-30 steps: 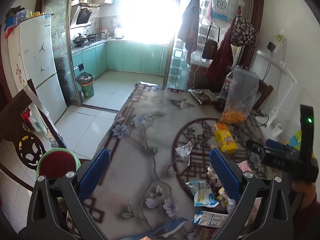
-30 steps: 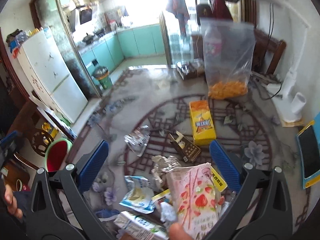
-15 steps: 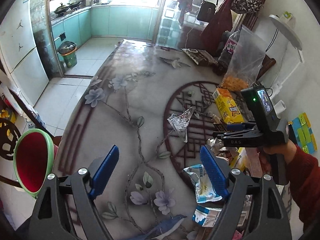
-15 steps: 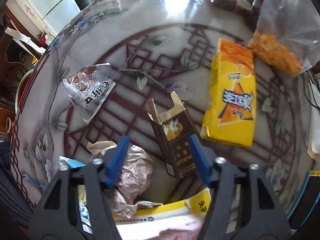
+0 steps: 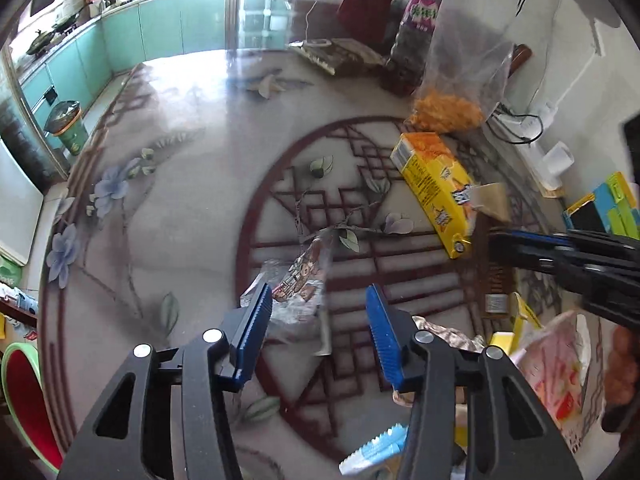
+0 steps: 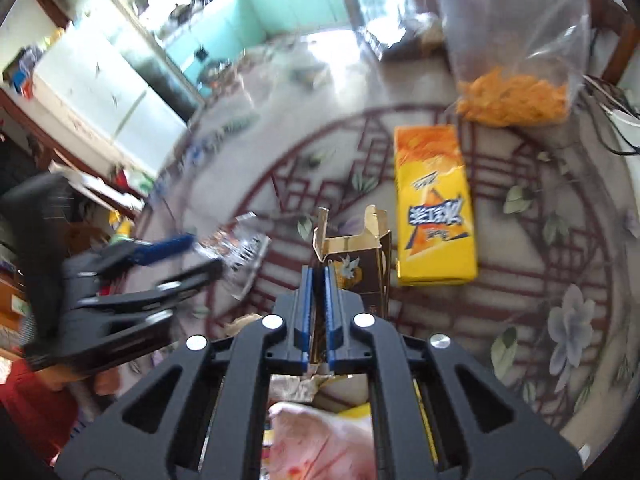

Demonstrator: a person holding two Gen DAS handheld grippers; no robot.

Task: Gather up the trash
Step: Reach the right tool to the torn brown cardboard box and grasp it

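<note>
Both tongs lowered, left tongs [image 5: 318, 320] closing around wrapper [image 5: 298, 284], right tongs [image 6: 316, 292] pinching brown carton [image 6: 360, 268].

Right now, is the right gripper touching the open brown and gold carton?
Touching. In the right wrist view the right gripper is shut, its blue pads pinching one wall of the brown and gold carton.

Yellow box [image 6: 434, 208]: blue Chinese characters, not legible. Bottle label [image 5: 420, 12]: pink, Chinese print, unreadable. Wrapper [image 5: 300, 280]: cartoon print, text too blurred.
</note>
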